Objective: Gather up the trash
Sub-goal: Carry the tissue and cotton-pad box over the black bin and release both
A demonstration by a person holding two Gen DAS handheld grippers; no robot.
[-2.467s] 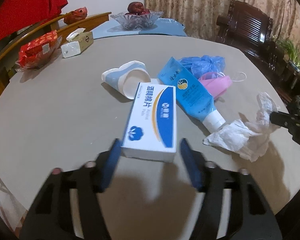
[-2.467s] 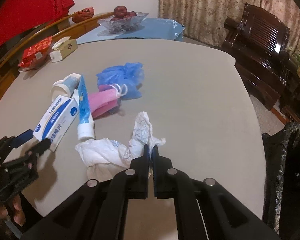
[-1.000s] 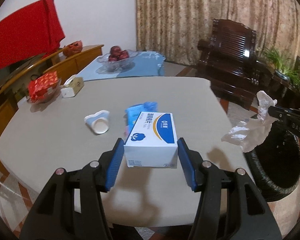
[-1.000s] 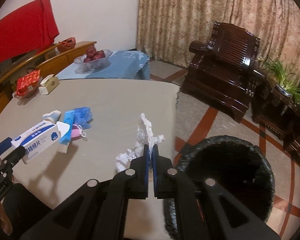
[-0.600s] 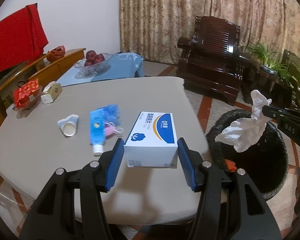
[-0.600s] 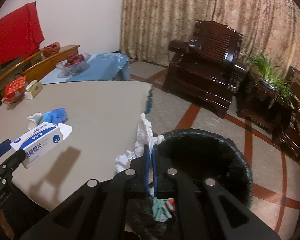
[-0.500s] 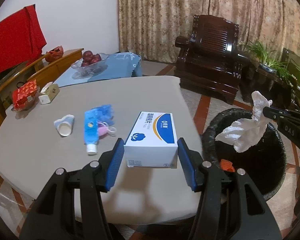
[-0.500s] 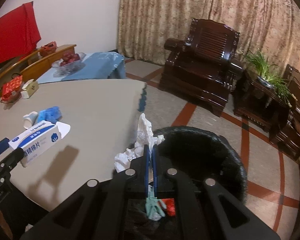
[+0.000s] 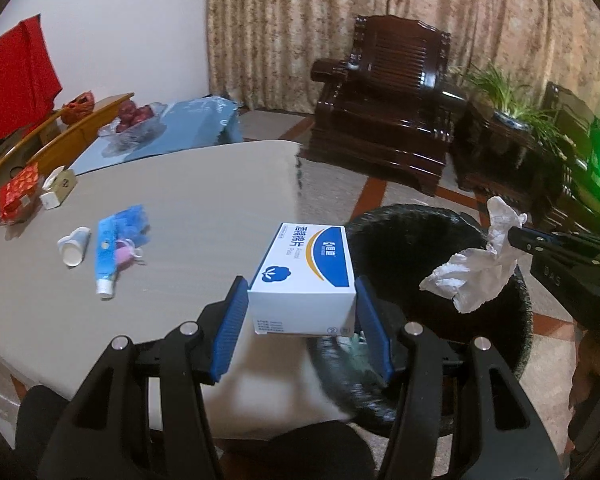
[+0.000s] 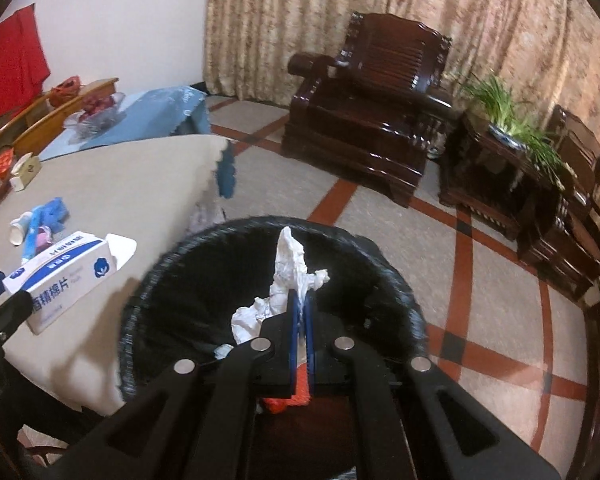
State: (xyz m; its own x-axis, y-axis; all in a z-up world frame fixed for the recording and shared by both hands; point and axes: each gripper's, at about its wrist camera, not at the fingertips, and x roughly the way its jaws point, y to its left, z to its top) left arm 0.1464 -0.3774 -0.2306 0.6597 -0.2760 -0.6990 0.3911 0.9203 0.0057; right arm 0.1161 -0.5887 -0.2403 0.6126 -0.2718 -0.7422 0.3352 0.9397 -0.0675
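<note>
Black bin [image 10: 172, 276] is seen right under the right tongs [image 10: 300, 312], clamped on crumpled tissue [image 10: 288, 268]; the left tongs [image 9: 302, 312], clamped on the box [image 9: 308, 272], are beside it.

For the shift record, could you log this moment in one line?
left gripper: holds box | right gripper: holds tissue over bin

A dark wooden armchair [image 9: 388, 92] stands before patterned curtains [image 9: 380, 8], beside a potted plant [image 10: 512, 120].
</note>
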